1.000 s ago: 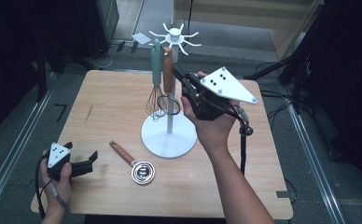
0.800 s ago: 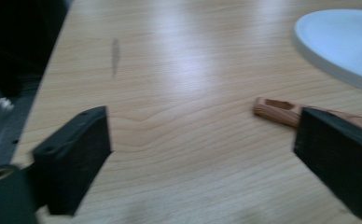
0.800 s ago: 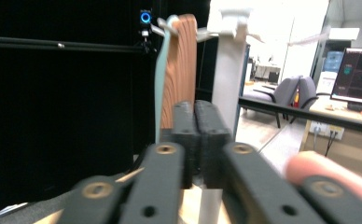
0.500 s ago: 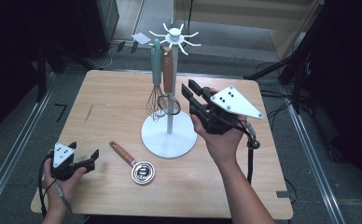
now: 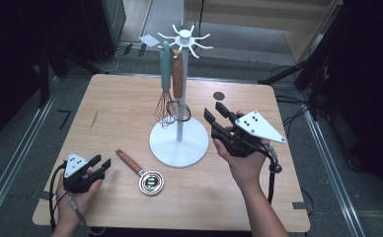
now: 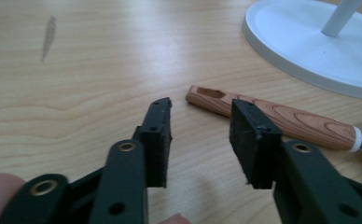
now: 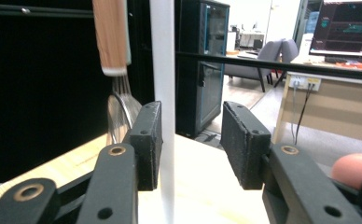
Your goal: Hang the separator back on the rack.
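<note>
Two utensils hang on the white rack (image 5: 179,143). The wooden-handled strainer (image 5: 141,172) lies near-left, unhung. Left gripper (image 5: 100,167) jaws apart, just been closing, nothing between. Right gripper (image 5: 215,114) apart, just been opening, empty.

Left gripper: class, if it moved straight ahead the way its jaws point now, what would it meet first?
Most likely the wooden handle of the utensil lying on the table. The left gripper points at that handle's near end with open jaws and nothing between them; exact depth is unclear.
</note>
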